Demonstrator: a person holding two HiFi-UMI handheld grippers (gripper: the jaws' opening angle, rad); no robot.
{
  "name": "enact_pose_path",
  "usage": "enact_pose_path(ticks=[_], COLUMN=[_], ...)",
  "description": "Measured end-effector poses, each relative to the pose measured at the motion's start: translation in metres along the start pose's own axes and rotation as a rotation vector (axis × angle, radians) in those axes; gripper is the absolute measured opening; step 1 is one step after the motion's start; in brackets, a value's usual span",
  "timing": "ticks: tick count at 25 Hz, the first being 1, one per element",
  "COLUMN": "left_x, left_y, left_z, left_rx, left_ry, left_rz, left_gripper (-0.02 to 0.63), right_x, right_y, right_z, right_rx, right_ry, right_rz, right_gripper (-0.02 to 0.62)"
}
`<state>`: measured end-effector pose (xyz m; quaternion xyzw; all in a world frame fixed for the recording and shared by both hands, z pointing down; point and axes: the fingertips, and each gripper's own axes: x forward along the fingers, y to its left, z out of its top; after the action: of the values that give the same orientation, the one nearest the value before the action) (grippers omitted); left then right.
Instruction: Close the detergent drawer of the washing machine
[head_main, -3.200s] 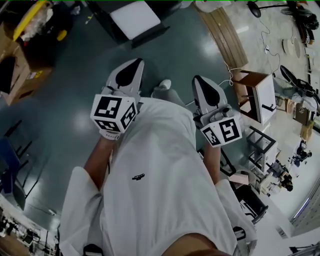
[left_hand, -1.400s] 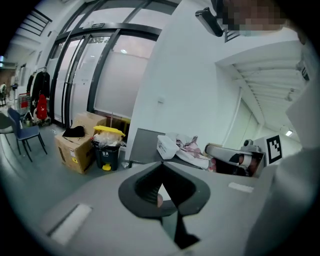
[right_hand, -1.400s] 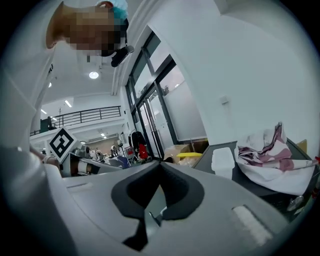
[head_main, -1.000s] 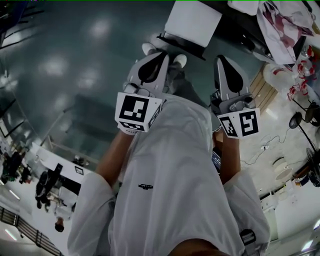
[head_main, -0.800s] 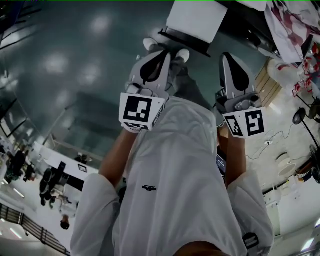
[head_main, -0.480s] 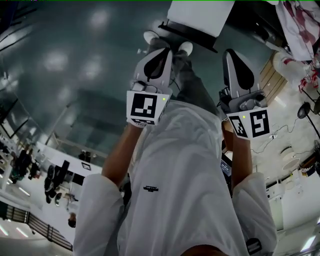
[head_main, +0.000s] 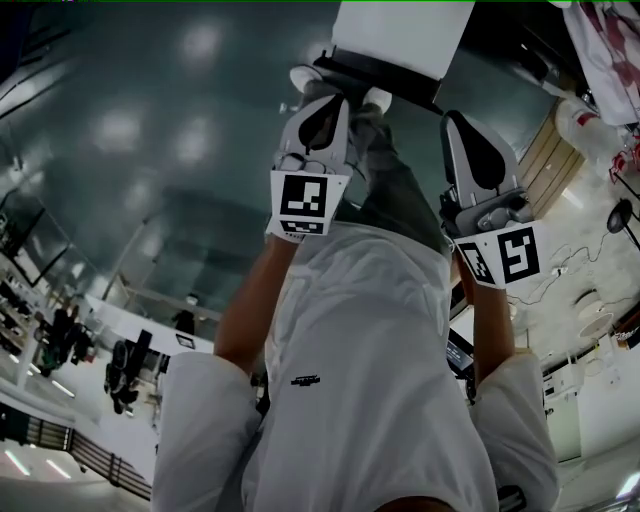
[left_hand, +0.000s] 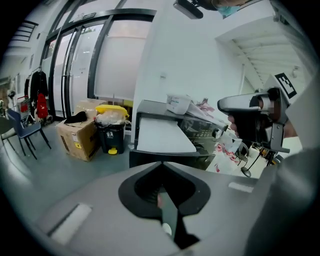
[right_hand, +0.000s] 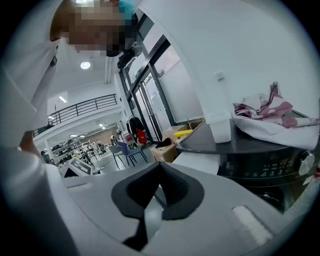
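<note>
Closed, empty left hand-held gripper (head_main: 322, 118) and right hand-held gripper (head_main: 472, 148) are facing the washing machine (right_hand: 270, 165) at 1 o'clock; a skewed push could jam its drawer.

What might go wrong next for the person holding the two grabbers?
1. A cloth lies bunched on top of the washing machine. A gripper reaching towards the front might snag it or drag it down.
2. The left gripper and right gripper are both shut, empty and held side by side in front of the chest. They might knock together as they move.
</note>
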<state>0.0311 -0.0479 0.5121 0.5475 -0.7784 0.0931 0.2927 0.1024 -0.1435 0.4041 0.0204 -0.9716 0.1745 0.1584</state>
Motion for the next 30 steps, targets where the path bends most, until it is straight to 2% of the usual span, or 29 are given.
enact_pose_path(ticks=[6,11,15,20,24,30], left_x=[0.022,0.032,0.037,0.046,0.049,0.049], left_y=[0.005,0.002,0.0,-0.002,-0.002,-0.005], left_z=[-0.013,-0.026,-0.022,-0.024,-0.018,-0.015], left_rx=[0.026,0.041,0.028,-0.008,0.026,-0.002], left_ry=[0.021,0.033,0.004,0.038,0.028,0.03], left_rz=[-0.005,-0.027,-0.057,-0.085,-0.072,-0.064], left_gripper=[0.017,0.017,0.017,0.018,0.018,0.018], right_x=[0.005,0.003,-0.003,-0.011,-0.009,-0.007], right_y=[-0.006,-0.005,-0.01,-0.019,-0.022,-0.023], right_z=[-0.002,-0.006,-0.011,-0.014,-0.013,-0.011], right_rx=[0.018,-0.005,0.015,0.036,0.04,0.046], right_ry=[-0.018,-0.011,-0.006,-0.009,-0.021,-0.035], right_rz=[-0.017,-0.021,-0.046,-0.085,-0.088,-0.096], right_gripper=[0.002,0.002,0.002,0.002,0.002,0.002])
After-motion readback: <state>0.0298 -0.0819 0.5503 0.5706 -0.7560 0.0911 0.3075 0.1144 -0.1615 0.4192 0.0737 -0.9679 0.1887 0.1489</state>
